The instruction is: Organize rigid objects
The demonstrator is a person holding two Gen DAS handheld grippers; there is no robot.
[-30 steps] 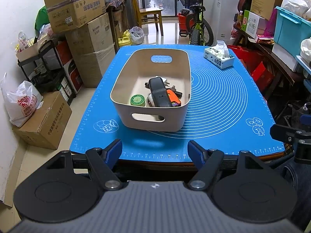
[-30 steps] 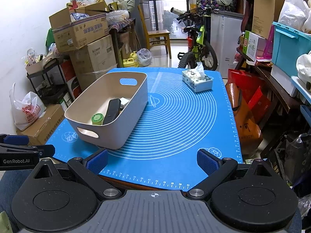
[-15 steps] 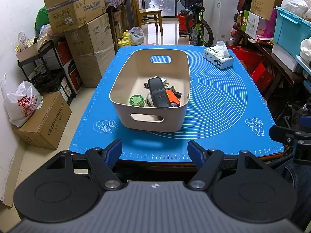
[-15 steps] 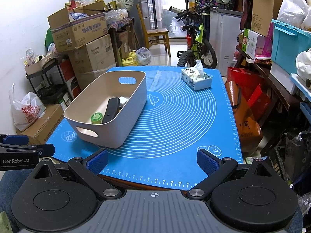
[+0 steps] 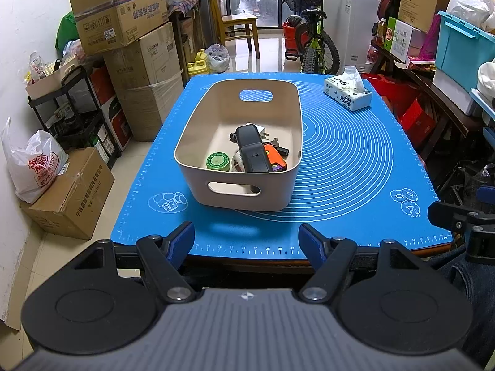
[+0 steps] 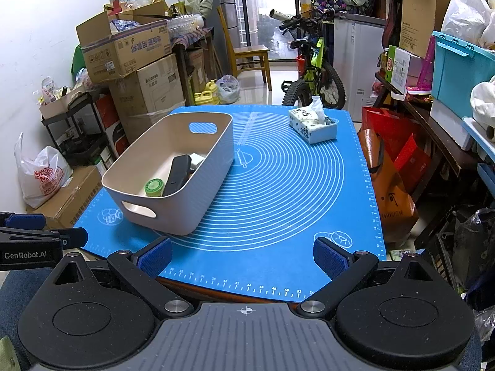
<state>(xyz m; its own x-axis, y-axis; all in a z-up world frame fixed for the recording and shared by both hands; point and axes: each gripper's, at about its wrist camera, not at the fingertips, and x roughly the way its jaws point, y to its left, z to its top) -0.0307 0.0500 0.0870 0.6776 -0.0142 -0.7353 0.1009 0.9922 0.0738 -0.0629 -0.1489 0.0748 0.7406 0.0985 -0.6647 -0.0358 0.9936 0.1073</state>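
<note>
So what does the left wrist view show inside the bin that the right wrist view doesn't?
Only the left wrist view, looking over the near end of the bin, shows the orange item and the dark keys beside the black case. Only the right wrist view shows the bin's long right wall from outside, which hides those pieces. Both show the green-lidded jar, the black case, the tissue box on the blue mat, and both grippers, left and right, open and empty.
</note>
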